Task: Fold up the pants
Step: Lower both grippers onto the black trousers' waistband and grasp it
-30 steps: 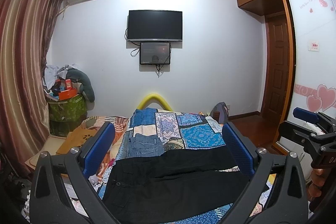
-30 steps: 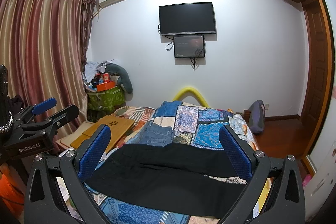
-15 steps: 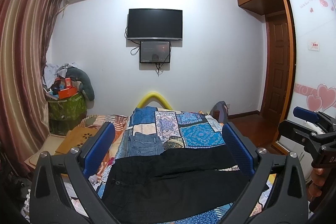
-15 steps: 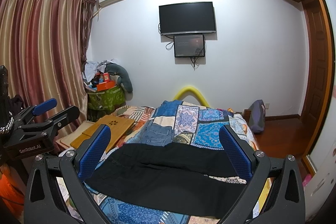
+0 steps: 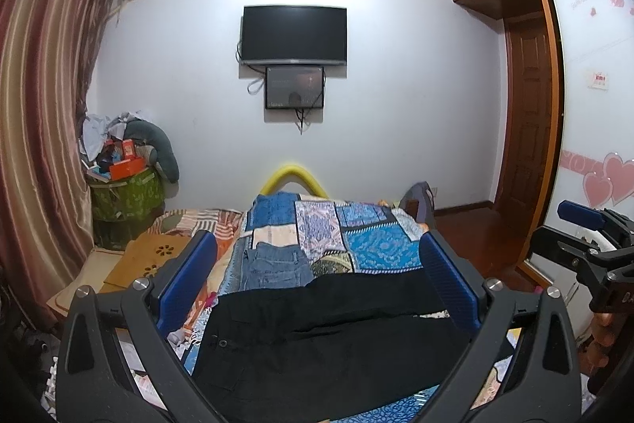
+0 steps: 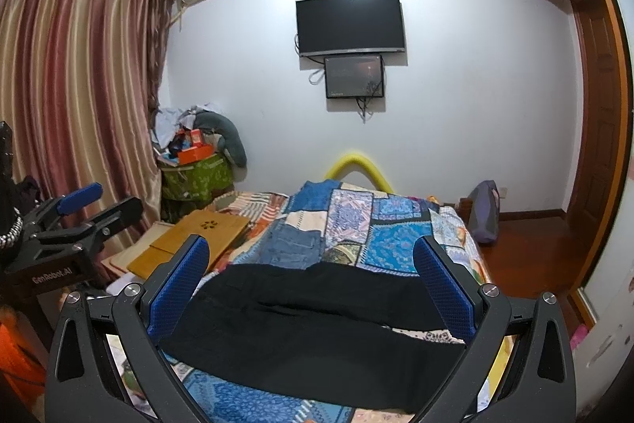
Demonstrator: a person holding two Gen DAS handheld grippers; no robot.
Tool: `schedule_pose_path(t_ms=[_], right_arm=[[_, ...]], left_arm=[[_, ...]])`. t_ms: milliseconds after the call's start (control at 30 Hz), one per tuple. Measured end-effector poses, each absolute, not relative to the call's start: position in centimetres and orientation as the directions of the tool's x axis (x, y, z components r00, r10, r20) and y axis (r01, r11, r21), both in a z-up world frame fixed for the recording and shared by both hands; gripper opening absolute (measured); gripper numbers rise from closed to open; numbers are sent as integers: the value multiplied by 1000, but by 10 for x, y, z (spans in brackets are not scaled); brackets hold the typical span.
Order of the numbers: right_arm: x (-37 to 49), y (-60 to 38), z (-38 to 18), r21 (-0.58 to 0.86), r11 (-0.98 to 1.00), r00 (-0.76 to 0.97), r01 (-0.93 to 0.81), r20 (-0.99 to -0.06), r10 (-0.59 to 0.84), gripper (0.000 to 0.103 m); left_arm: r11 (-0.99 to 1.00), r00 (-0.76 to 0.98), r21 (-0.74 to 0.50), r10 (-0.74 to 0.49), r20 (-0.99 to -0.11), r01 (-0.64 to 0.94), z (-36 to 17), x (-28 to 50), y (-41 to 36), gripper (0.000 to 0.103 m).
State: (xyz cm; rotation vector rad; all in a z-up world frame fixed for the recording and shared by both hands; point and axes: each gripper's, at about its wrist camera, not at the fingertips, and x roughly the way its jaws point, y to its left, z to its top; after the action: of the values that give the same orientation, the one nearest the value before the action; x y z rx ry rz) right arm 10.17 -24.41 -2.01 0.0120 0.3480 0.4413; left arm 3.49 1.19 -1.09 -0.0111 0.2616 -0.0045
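Black pants (image 5: 325,335) lie spread flat across the near end of the bed, waist with a button at the left, legs running right; they also show in the right wrist view (image 6: 317,328). My left gripper (image 5: 317,280) is open and empty, held above the pants. My right gripper (image 6: 313,276) is open and empty, also above the pants. Each gripper shows at the edge of the other's view: the right one (image 5: 586,248), the left one (image 6: 75,224).
The bed has a blue patchwork quilt (image 5: 356,236). Folded blue jeans (image 5: 273,264) lie just beyond the black pants. A wooden lap desk (image 6: 198,236) sits left of the bed. A cluttered green bin (image 5: 123,189) stands by the curtain. The door and wardrobe (image 5: 527,129) are at the right.
Both views have shifted very slightly; the grippers stay open above the pants and the pants have not moved.
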Motion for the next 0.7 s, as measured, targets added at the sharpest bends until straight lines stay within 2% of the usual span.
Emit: schedule_pose_path(t_ms=[200,500,700], right_arm=[[142,-250,-43,76,925,846,-371,-383,371,102],[222,-259,-87,66,945,817,-320,-486,311,102],[281,-256,-120,72,916,718,-395,-597,357,102]], left_arm=[[1000,943,-21,10,-332,-18,-30,86,43,103],[993,877,93,104,-468,-68,-82,197,94,103],[986,808,129,161,-566,-106,-135,275,138,103]])
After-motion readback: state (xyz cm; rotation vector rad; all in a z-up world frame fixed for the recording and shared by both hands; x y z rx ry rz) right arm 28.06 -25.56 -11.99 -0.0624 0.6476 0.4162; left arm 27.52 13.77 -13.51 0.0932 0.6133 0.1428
